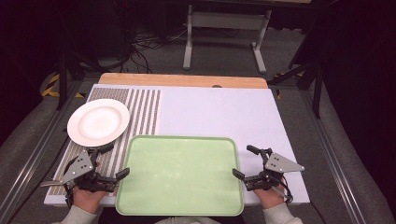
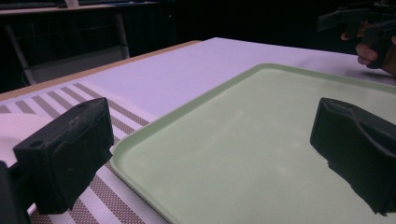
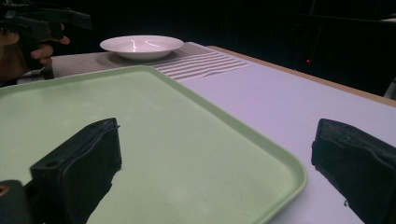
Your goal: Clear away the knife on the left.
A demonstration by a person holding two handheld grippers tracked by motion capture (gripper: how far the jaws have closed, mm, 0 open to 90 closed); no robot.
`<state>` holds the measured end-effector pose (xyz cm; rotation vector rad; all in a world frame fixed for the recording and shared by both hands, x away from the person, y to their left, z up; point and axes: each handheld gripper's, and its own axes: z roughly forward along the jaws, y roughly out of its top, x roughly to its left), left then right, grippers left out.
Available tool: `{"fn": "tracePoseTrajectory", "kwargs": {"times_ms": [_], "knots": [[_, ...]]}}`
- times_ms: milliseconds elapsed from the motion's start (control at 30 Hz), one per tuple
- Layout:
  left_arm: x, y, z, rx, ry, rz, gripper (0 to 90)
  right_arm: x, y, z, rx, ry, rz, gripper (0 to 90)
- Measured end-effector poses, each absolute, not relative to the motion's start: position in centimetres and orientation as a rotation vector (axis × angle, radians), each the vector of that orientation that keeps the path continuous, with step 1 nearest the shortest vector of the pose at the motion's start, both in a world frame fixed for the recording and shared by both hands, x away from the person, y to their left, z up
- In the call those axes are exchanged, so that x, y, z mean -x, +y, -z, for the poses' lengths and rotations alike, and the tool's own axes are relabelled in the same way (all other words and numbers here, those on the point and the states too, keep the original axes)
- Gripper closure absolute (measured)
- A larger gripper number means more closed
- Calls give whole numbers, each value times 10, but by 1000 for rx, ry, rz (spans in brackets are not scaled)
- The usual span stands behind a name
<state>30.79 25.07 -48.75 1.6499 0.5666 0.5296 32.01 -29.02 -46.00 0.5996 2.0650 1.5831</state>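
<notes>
From above, the pale green tray (image 1: 180, 175) lies at the near edge of the white table (image 1: 219, 112), between the two hands. The left gripper (image 1: 111, 161) sits just off the tray's left edge, over the striped placemat (image 1: 144, 109), its jaws spread wide with nothing between them; one tip reaches the tray's rim, the other points toward the white plate (image 1: 98, 122). The right gripper (image 1: 245, 162) mirrors it at the tray's right edge, jaws equally wide apart and empty.

The high view alone takes in the whole layout: the wooden strip (image 1: 182, 80) along the table's far side, the grey frame legs and loose cables on the floor beyond, and the grey three-cornered plates on top of both grippers.

The left gripper view brings what the overhead cannot: the tray's raised lip (image 2: 187, 108) seen from low down, one black jaw over the placemat's stripes (image 2: 107, 196) and the other over the tray's bare floor, with the other hand and its gripper (image 2: 369, 32) far off at the top right.

The right gripper view shows the plate (image 3: 141, 46) side-on as a shallow, deep-welled dish with light glinting inside, resting on the placemat (image 3: 205, 63) well beyond the tray (image 3: 154, 140). Its jaws straddle the tray's corner.

I can read no brand, label or lettering on anything.
</notes>
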Motion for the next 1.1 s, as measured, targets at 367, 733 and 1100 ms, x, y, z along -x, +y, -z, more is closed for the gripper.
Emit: {"fn": "tracePoseTrajectory", "kwargs": {"times_ms": [367,733,1100], "knots": [[-308,250,482,-1683,539,-517,3,-320,-291,460,-601,2062,-1600,22],[-310,255,468,-1775,500,-459,15,-320,-292,460,-605,2057,-1609,22],[-312,264,448,-1880,465,-411,28,-321,-292,460,-604,2063,-1608,22]]}}
